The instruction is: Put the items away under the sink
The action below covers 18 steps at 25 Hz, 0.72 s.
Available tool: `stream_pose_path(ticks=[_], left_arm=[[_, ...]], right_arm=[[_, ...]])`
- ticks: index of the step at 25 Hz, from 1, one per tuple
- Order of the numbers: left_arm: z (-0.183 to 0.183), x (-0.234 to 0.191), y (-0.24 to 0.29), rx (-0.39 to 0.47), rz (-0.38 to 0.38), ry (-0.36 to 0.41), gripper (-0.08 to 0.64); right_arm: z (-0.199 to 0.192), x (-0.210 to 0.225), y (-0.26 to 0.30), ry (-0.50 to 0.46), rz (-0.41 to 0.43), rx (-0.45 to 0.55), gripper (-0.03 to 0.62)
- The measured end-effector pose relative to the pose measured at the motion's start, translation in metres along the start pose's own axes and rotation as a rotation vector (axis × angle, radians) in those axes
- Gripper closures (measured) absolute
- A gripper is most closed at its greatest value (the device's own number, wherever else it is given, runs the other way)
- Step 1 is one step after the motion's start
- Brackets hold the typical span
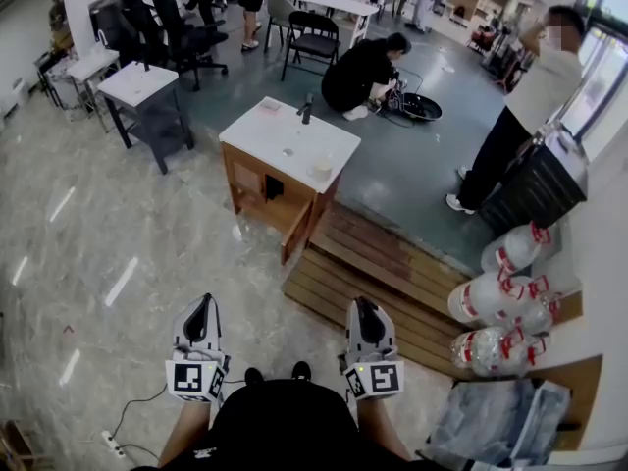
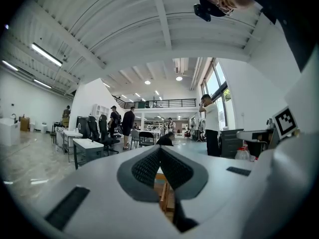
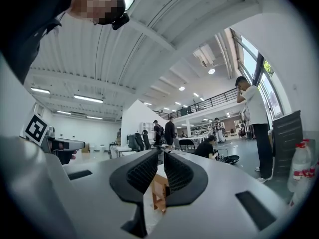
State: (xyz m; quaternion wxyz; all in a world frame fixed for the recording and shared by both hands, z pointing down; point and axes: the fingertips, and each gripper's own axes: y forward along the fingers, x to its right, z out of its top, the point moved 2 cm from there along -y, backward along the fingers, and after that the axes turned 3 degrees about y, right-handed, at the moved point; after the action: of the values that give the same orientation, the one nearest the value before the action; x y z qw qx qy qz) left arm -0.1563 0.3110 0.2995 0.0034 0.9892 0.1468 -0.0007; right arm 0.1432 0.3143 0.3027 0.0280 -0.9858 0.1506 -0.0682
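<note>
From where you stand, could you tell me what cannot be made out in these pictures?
- Inside of the sink cabinet: head view, too distant and shadowed.
- Small objects on the countertop: head view, too small to identify.
- Grey bundle at lower right: head view, too blurred to tell what it is.

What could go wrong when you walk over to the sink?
1. A raised wooden platform lies beside the sink cabinet. A foot could catch on its edge.
2. A power strip and its cord lie on the floor near the person's left side and could snag a step.
3. Big water bottles are piled at the platform's right end and might get bumped.
</note>
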Motion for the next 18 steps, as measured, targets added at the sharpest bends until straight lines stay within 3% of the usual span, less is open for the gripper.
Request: stream_pose_path(ticks=[12,18], left_arm=[[-0.010,0.001,0.000,0.002,-0.021,-0.001,0.554],[-0.007,-0.001,-0.002,-0.011,-0.010,-0.009,0.553]], right_arm=[[0.001,-0.004,0.001,-0.002,0.022,-0.007,0.347],[0.001,-0.012,0.002,0.014,0.070,-0.005,0.197]])
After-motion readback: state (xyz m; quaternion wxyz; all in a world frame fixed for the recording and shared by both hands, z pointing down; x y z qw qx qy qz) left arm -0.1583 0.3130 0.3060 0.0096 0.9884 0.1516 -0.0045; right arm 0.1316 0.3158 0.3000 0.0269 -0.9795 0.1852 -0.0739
